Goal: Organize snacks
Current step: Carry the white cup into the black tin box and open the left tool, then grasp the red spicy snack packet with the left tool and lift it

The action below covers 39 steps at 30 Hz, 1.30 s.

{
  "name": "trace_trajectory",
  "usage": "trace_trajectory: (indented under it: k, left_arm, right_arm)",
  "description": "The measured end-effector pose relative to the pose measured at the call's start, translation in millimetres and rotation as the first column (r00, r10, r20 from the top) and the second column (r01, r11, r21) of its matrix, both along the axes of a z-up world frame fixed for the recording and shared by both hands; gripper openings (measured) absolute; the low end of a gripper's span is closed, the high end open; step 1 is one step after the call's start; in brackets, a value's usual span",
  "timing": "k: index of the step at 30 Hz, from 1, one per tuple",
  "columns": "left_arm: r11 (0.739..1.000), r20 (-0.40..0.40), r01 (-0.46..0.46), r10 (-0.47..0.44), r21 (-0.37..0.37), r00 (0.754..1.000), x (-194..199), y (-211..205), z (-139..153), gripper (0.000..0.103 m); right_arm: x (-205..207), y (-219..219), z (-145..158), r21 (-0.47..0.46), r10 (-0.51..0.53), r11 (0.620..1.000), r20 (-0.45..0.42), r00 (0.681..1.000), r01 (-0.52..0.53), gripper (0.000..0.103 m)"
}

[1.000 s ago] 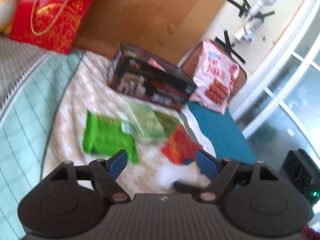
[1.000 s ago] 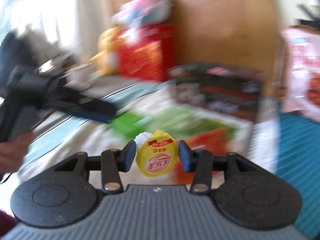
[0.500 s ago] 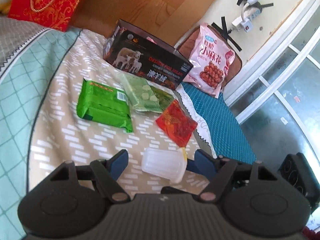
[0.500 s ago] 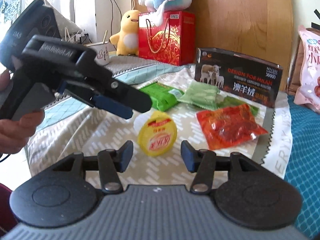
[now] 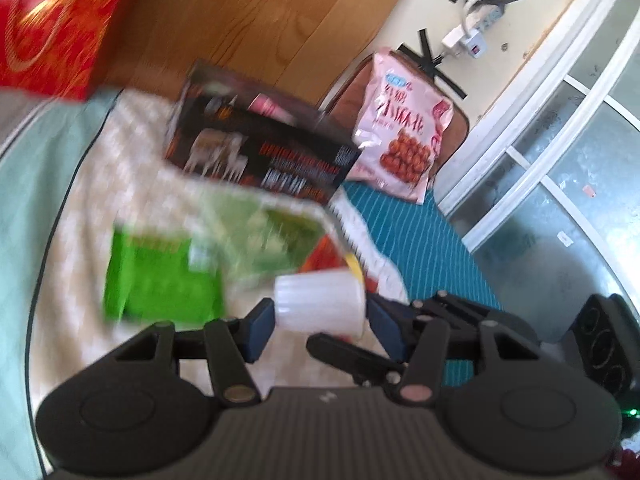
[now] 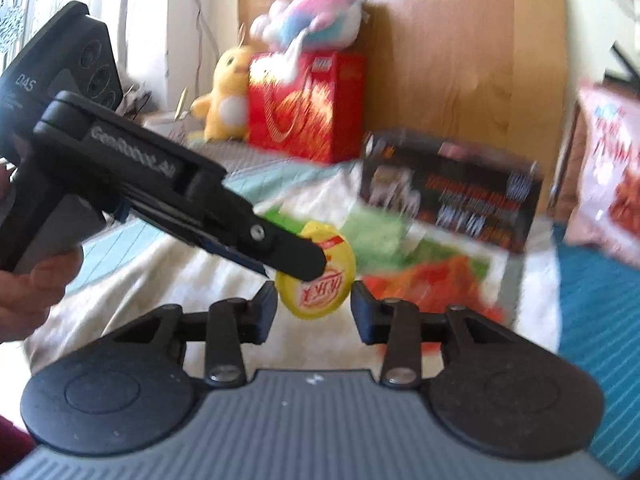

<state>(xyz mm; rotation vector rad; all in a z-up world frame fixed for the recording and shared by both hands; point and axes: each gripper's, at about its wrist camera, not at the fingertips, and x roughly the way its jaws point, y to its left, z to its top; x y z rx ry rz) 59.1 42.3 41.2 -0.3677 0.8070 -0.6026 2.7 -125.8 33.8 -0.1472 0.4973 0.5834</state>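
Note:
A white jelly cup (image 5: 320, 302) with a yellow lid (image 6: 320, 280) lies on its side between the fingers of my left gripper (image 5: 320, 320), which is shut on it and holds it above the patterned cloth. My right gripper (image 6: 314, 312) is open and empty, its fingers on either side of the lid without touching it. The left gripper's body crosses the right wrist view (image 6: 180, 196). On the cloth lie a bright green packet (image 5: 160, 276), a pale green packet (image 5: 264, 232) and a red packet (image 6: 432, 284). An open black box (image 5: 260, 152) stands behind them.
A pink snack bag (image 5: 404, 136) leans on a brown chair back at the right. A red gift bag (image 6: 304, 104) with plush toys stands at the back by a wooden board. A teal striped cover (image 5: 420, 240) lies right of the cloth. A glass door is far right.
My left gripper closed on the jelly cup and lifted it off the cloth. My right gripper stayed open around the lid. Both views are now motion-blurred.

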Motion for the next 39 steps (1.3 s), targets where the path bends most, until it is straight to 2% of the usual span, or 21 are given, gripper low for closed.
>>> trace_trajectory:
  k: [3,6,10,15,18,21,23,26,30,32,36,39]
  left_arm:
    - [1.000,0.064,0.003,-0.004,0.014,0.998,28,-8,21,0.052]
    - [1.000,0.116,-0.014,0.014,-0.005,0.993,67,-10,42,0.052]
    - [0.999,0.154,-0.051,0.053,-0.015,0.987,119,-10,57,0.052]
    - [0.991,0.129,-0.133,0.132,0.001,0.983,161,-9,50,0.057]
    - [0.989,0.138,-0.139,0.145,-0.048,0.980,149,8,46,0.057]
    - [0.988,0.132,-0.137,0.145,-0.071,0.981,130,20,44,0.057]
    - [0.990,0.100,-0.105,0.114,-0.093,0.988,118,20,38,0.057]
    - [0.996,0.049,-0.046,0.050,-0.074,0.998,98,6,25,0.057]
    - [0.997,-0.033,0.013,-0.015,-0.070,0.999,68,-9,2,0.057]
    - [0.997,-0.066,0.012,-0.017,-0.072,0.998,51,-9,-9,0.057]
    - [0.997,-0.118,-0.030,0.021,-0.074,0.993,19,5,-27,0.057]
    - [0.996,-0.137,-0.049,0.038,-0.075,0.990,-1,18,-30,0.057]
  right_arm:
    - [29,-3,17,0.003,-0.028,1.000,0.057,0.998,0.028,0.043]
    - [65,-5,32,0.007,-0.053,0.999,0.101,0.993,0.053,0.043]
    - [114,1,41,-0.015,-0.082,0.996,0.146,0.986,0.085,0.043]
    - [165,1,35,-0.040,-0.129,0.990,0.074,0.989,0.132,0.043]
    - [156,-26,37,0.063,-0.155,0.986,0.018,0.988,0.153,0.043]
    - [137,-53,30,0.113,-0.187,0.975,-0.052,0.981,0.192,0.043]
    - [125,-70,18,0.142,-0.210,0.963,-0.127,0.969,0.228,0.043]
    - [101,-87,-2,0.160,-0.226,0.951,-0.220,0.949,0.264,0.043]
    - [81,-86,-16,0.139,-0.225,0.953,-0.277,0.934,0.270,0.041]
    - [68,-84,-20,0.161,-0.192,0.954,-0.313,0.930,0.251,0.022]
    - [33,-71,-16,0.165,-0.157,0.963,-0.305,0.939,0.215,0.022]
    - [11,-60,-16,0.200,-0.084,0.968,-0.317,0.945,0.152,0.023]
